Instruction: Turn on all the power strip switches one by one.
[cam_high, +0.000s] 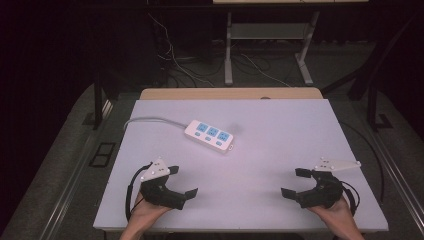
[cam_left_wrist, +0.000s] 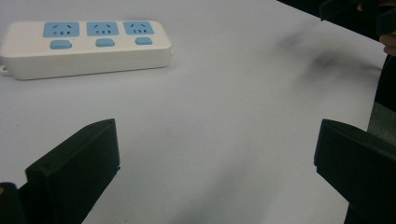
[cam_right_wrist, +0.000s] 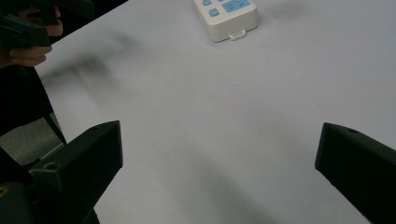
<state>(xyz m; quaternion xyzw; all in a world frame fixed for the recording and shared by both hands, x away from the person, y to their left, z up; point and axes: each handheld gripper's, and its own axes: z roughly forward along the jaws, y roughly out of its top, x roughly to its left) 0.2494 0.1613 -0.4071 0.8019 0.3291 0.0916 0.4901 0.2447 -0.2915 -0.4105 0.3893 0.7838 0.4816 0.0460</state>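
A white power strip (cam_high: 209, 135) with three blue sockets lies flat on the pale table (cam_high: 280, 120), left of centre; its grey cable (cam_high: 150, 120) runs off to the left edge. The strip (cam_left_wrist: 84, 46) sits ahead of the left gripper's jaws, and its end (cam_right_wrist: 226, 14) shows at the top of the right gripper view. My left gripper (cam_high: 182, 181) rests near the front left, open and holding nothing. My right gripper (cam_high: 294, 182) is at the front right, open too, its jaws pointing toward the middle. Both are well short of the strip.
Behind the table runs a wooden edge (cam_high: 230, 93), then a dark floor with loose cables (cam_high: 175, 60) and a metal desk frame (cam_high: 229, 45). A black floor socket (cam_high: 101, 154) lies left of the table.
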